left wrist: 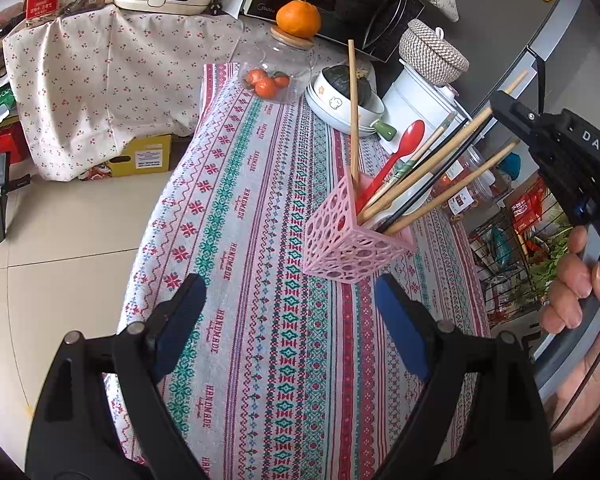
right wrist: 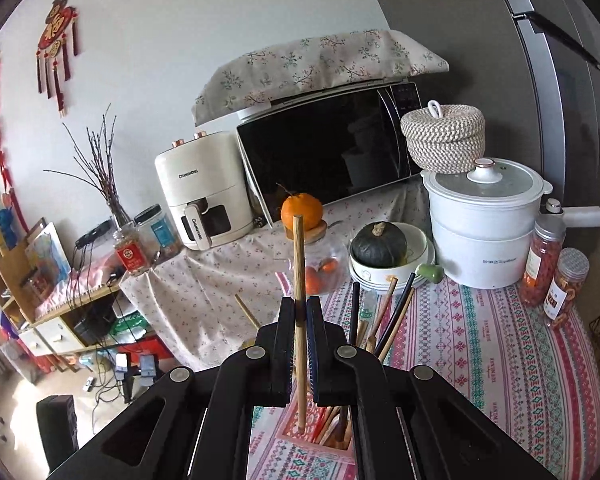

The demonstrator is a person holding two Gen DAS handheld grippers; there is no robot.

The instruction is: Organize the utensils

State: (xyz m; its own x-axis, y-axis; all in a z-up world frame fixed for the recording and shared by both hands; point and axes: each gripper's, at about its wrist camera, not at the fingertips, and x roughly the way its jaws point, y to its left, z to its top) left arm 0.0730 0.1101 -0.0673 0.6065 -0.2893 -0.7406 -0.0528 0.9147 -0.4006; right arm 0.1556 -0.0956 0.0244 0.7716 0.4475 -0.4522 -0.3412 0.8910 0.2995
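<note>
Right tongs clenched on wooden chopstick; left tongs released above "HANDMADE" tablecloth; "CHANGHONG" fryer behind.

Left wrist cam looks steeply down, pink utensil holder near, at 1 o'clock. Right wrist cam sits right above the holder, facing microwave at 12. Shared: holder, orange.
</note>
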